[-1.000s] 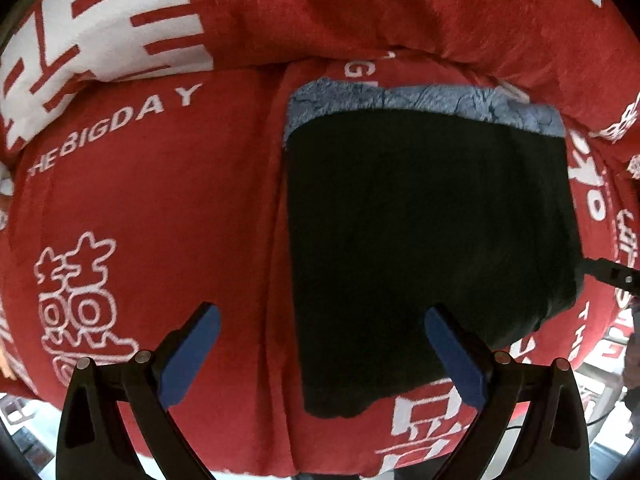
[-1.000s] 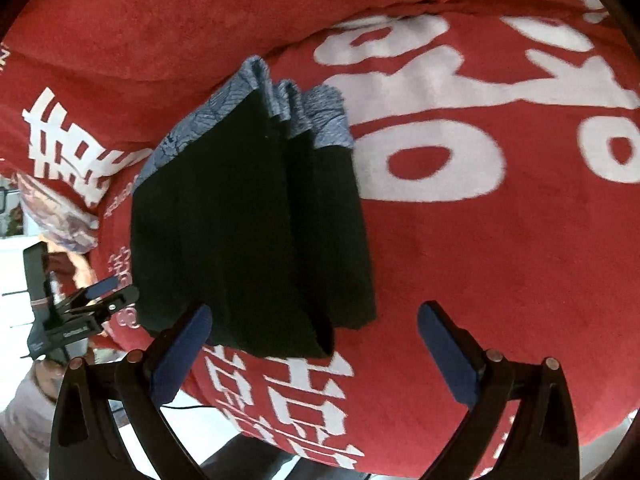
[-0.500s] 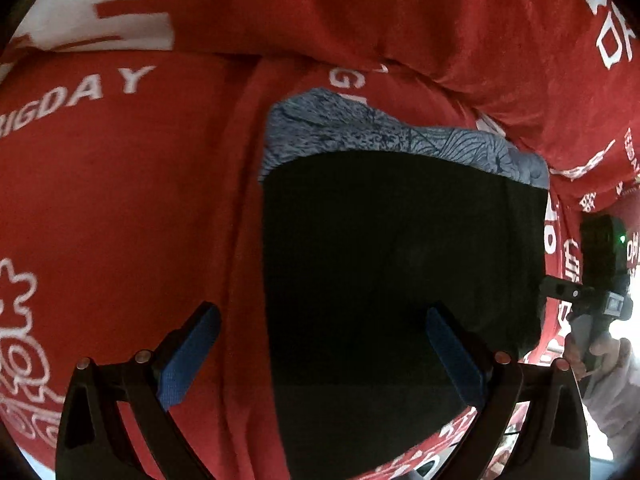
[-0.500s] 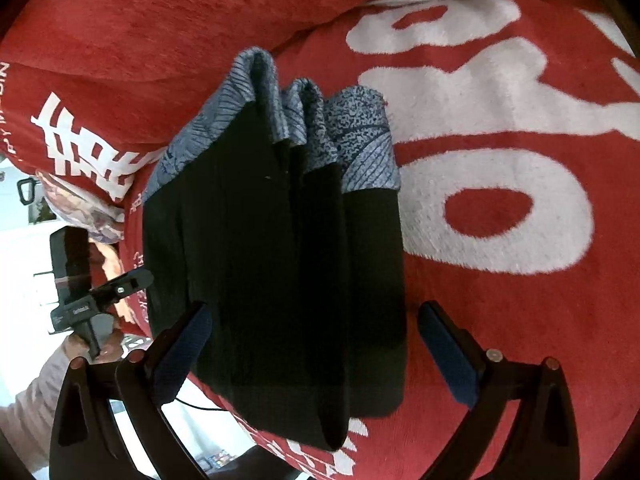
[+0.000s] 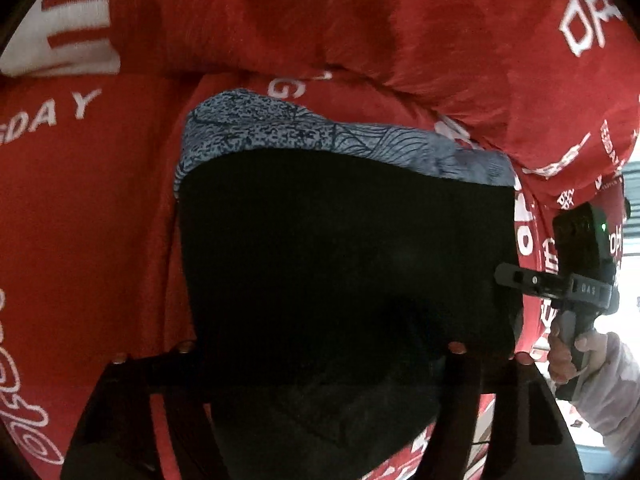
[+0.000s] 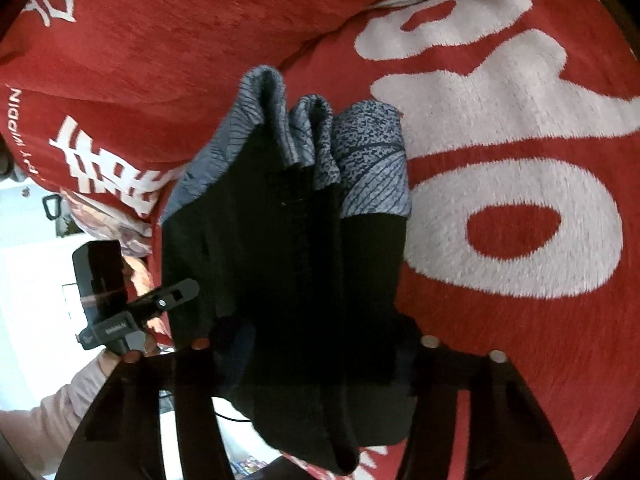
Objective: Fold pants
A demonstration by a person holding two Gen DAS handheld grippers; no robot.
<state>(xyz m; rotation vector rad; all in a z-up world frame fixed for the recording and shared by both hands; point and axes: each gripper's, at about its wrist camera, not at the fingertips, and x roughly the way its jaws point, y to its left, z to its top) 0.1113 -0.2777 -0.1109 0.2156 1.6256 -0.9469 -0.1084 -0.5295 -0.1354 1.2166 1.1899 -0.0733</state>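
Folded black pants (image 5: 340, 240) with a blue-grey patterned band (image 5: 320, 132) at the far end lie on a red blanket (image 5: 100, 240). My left gripper (image 5: 320, 344) straddles their near edge. Its jaws are closing, the black cloth fills the gap and the pads are buried in it. In the right wrist view the pants (image 6: 280, 240) show several stacked folds. My right gripper (image 6: 316, 340) is closing on the near right end, with bunched cloth between its fingers. Each view shows the other gripper at the pants' side edge.
The red blanket (image 6: 520, 160) carries large white lettering and rises into a thick fold (image 5: 360, 20) behind the pants. A hand in a pale sleeve (image 5: 600, 360) holds the right-hand tool past the blanket's edge. A bright floor (image 6: 32, 280) lies beyond that edge.
Both grippers tilted down and came closer to the pants. Their jaws moved inward from wide open, and the blue pads are now hidden in the black cloth.
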